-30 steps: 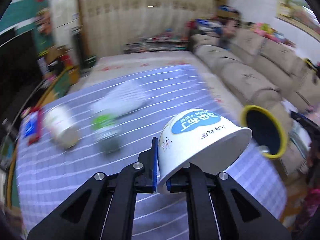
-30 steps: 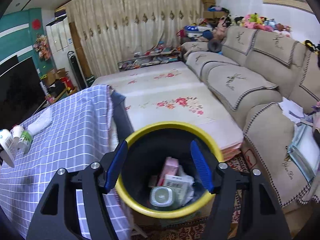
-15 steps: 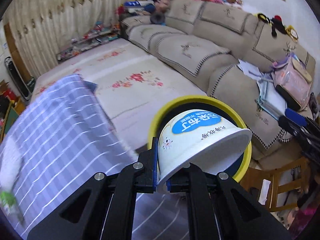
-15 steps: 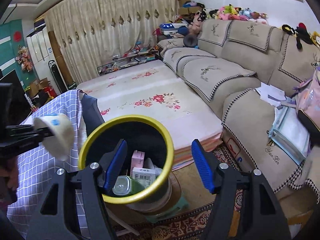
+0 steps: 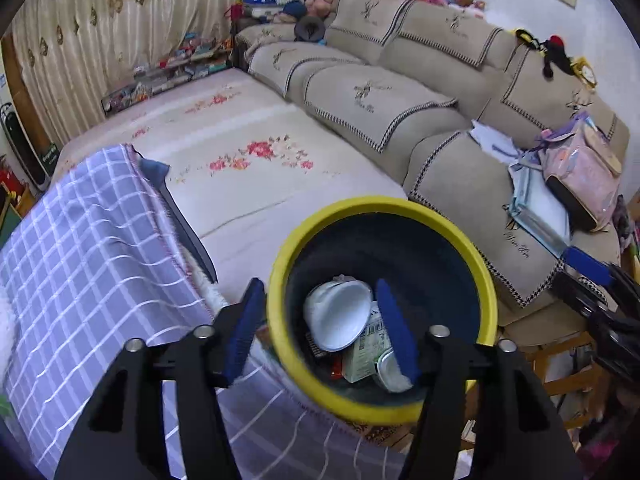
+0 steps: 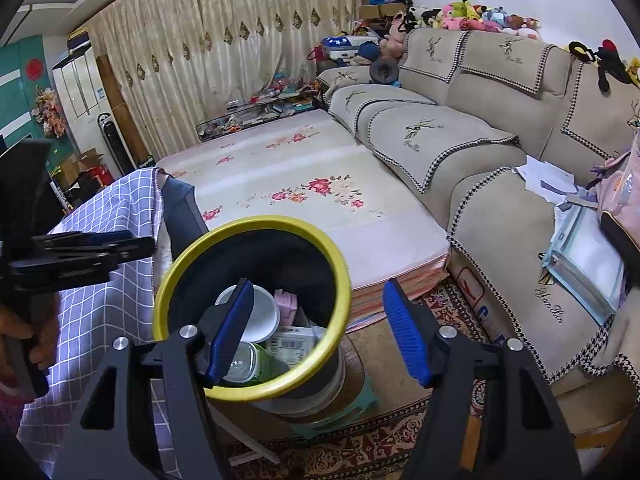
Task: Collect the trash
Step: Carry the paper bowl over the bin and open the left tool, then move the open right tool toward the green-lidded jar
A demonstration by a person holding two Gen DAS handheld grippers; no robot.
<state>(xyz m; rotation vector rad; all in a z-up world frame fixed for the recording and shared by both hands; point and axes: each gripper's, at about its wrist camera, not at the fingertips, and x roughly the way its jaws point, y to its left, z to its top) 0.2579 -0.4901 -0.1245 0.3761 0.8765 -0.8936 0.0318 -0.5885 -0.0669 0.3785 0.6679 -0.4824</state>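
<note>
A black trash bin with a yellow rim point(image 5: 280, 280) stands beside the table; it also shows in the right wrist view point(image 6: 256, 224). A white paper bowl point(image 5: 338, 316) lies inside it on cartons and containers, and shows in the right wrist view point(image 6: 260, 316) too. My left gripper point(image 5: 320, 328) is open and empty, right above the bin's mouth. My right gripper point(image 6: 316, 328) is open and empty, above the bin's right side. The left gripper also shows in the right wrist view point(image 6: 100, 248) at the left.
A table with a purple checked cloth point(image 5: 80, 260) lies left of the bin. A floral mat point(image 5: 248, 160) and a beige sofa point(image 5: 400, 100) lie behind. A pink backpack point(image 5: 584, 172) and papers sit on the sofa. A patterned rug point(image 6: 360, 440) covers the floor.
My left gripper swung from the table to over the bin, opened, and the white bowl dropped into the bin. The right gripper stayed open and drifted slightly right.
</note>
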